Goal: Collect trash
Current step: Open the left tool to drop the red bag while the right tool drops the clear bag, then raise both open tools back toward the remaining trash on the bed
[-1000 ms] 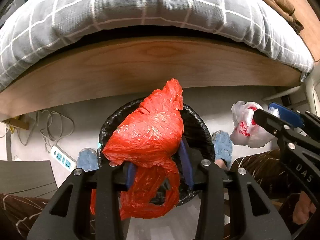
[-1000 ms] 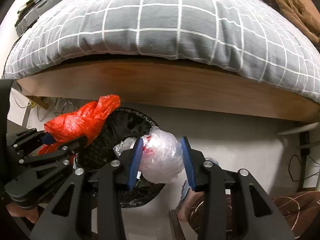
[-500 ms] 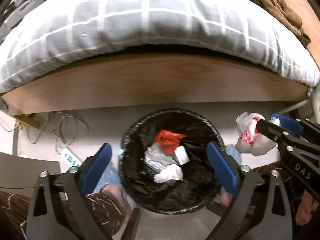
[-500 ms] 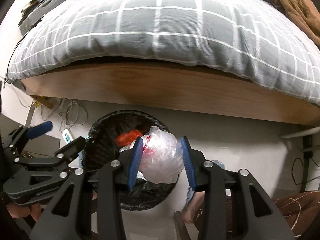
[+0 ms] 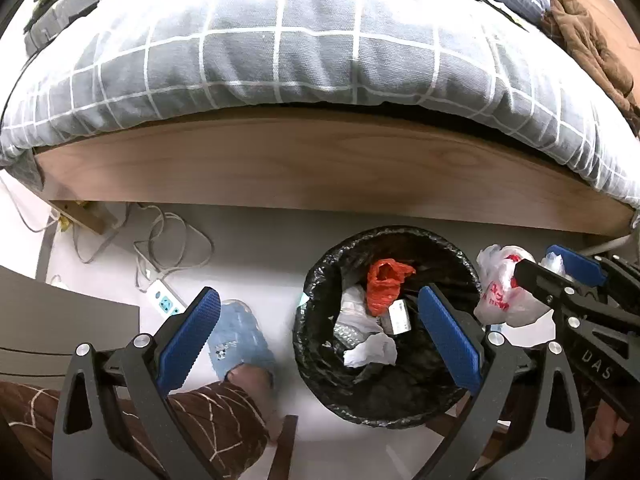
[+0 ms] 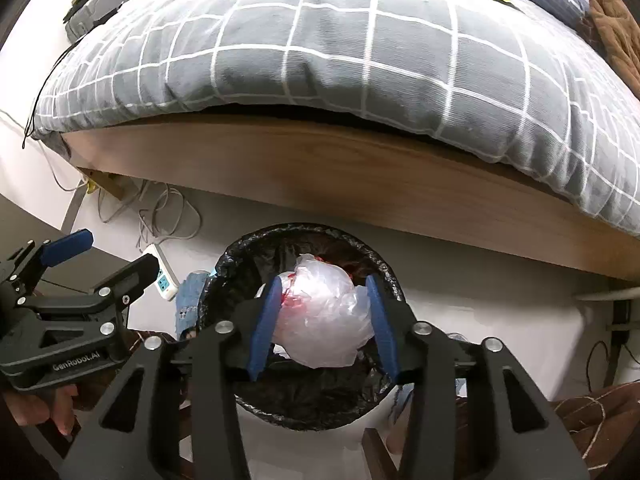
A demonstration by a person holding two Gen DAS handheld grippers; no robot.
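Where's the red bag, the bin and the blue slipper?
Red bag (image 5: pixel 383 286): left wrist view, its crumpled middle.
Bin (image 5: pixel 310 328): left wrist view, left rim.
Slipper (image 5: pixel 236 338): left wrist view, its top.

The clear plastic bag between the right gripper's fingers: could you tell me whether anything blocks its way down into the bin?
Nothing visible does. The clear plastic bag hangs directly over the open bin, between the right gripper's pads.

I am counting one black bin. I am seeing one red bag inside it, and one white bag sitting between my right gripper's pads. I am holding two grippers (the left gripper too). I am spotting one blue slipper and one power strip.
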